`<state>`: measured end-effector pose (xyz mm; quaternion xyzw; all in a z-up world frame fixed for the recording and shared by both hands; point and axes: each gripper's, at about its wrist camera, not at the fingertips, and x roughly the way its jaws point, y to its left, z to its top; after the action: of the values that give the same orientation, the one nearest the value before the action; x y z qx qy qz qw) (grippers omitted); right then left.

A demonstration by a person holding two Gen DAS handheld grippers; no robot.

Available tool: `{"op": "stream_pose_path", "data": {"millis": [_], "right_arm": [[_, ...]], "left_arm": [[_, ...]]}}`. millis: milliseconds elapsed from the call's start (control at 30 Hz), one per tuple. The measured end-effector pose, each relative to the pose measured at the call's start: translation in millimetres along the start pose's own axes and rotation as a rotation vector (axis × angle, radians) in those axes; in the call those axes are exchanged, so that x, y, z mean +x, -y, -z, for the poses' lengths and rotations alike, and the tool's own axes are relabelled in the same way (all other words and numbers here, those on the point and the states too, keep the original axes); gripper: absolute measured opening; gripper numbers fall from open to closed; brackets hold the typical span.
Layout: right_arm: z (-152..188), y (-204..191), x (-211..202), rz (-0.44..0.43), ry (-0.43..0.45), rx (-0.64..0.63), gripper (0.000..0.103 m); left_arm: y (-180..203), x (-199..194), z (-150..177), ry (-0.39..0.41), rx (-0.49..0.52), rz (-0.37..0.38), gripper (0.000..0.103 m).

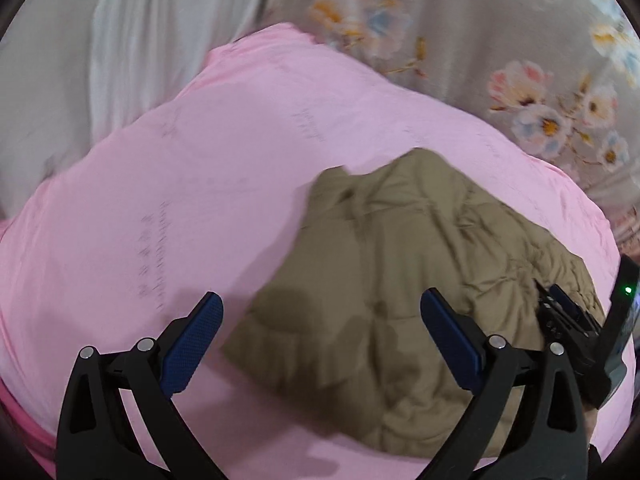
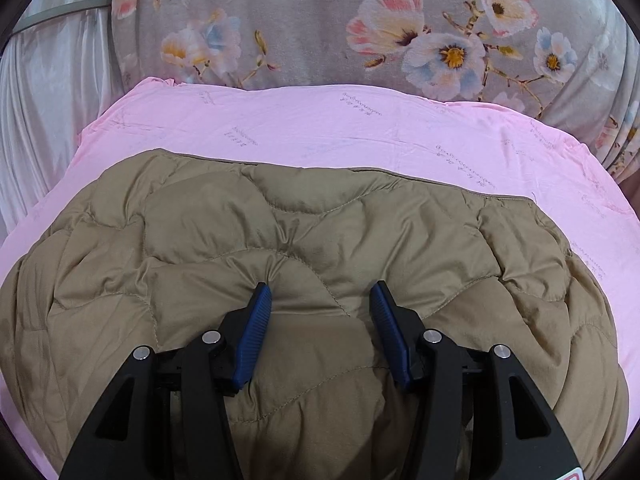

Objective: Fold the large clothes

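Left gripper point(image 1: 320, 308) fingers released above pink sheet point(image 1: 200, 168); right gripper point(image 2: 320, 300) fingers parted, pressing quilted jacket point(image 2: 320, 220).

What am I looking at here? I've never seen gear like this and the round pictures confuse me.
A person holds a two-finger claw in each hand, each with a wide-angle camera looking along its blue-padded fingers. One picture comes from the left claw, which is open and empty above the pink sheet; the right claw shows at that picture's right edge. The other comes from the right claw, resting half open on a tan quilted jacket; whether it pinches the fabric is unclear. The jacket lies folded on the sheet, over a grey floral bedcover.
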<state>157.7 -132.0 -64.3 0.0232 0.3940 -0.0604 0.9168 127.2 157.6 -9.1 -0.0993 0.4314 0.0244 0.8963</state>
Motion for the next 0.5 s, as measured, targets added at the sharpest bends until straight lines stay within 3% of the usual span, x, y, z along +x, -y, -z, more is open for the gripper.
{"op": "stream_pose_path", "data": {"millis": [100,200,367,433,500], "right_arm": [[0,0,0,0.0,0.0,0.001,0.052],[-1,1,-2,-0.01,-0.008,0.007,0.052],[-4,13,-20,-0.072,-0.045,0.052,0.052],[-4,21,-33,-0.091,-0.071,0.079,0.052],[-2,30,-46,-0.114,-0.103,0.101,0.051]], "left_arm": [[-10,15,6,-0.084,-0.075,0.022,0.097],[-12,32,15,-0.173,-0.167,0.095,0.097],[-5,48,19,-0.202,-0.243,0.11,0.096],[-6,48,16,-0.195,-0.266,0.125,0.087],[-6,47,11,-0.187,-0.264,0.118,0.069]]}}
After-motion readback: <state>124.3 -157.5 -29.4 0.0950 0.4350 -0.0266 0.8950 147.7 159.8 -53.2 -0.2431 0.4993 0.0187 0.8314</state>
